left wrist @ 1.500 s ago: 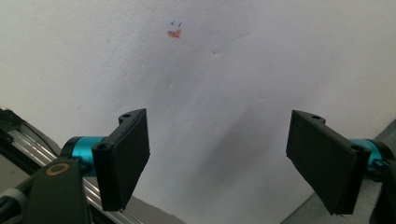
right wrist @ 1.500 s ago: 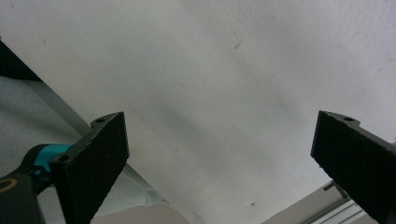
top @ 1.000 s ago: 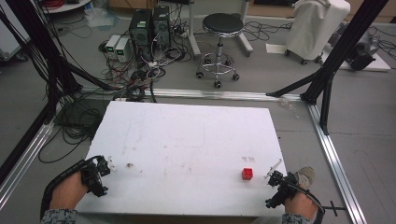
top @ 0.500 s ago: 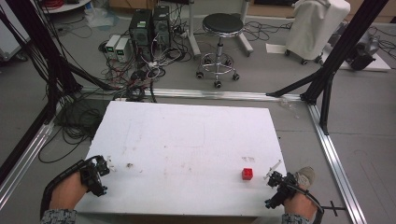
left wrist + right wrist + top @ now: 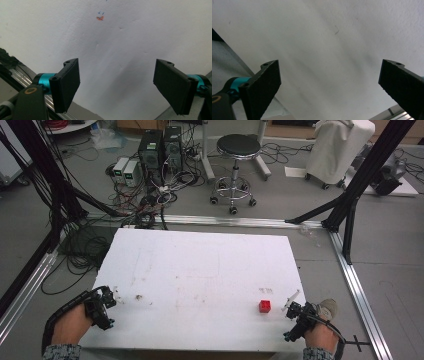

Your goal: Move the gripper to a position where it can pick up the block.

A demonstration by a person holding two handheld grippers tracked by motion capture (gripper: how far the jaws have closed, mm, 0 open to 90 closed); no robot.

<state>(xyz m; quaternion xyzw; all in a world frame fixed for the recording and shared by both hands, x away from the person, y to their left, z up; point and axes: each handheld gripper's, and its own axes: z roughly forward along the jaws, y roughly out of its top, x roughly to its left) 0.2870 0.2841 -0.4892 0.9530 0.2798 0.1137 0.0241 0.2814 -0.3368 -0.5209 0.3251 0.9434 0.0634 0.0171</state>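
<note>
Red cube [image 5: 265, 306] on table [image 5: 200, 270], near right, just left of right gripper [image 5: 295, 320]. Right gripper released, jaws wide, nothing between. Left gripper [image 5: 102, 307] likewise released, idle at near left edge (well apart from cube). Best to swing right gripper left, straddle cube squarely, descend until pads flank it, then clench.

right gripper [image 5: 295, 320] edged slightly back toward table's [image 5: 200, 270] near edge, a touch farther from red cube [image 5: 265, 306]. left gripper [image 5: 102, 307] shifted barely, if at all. nothing else moved.
</note>
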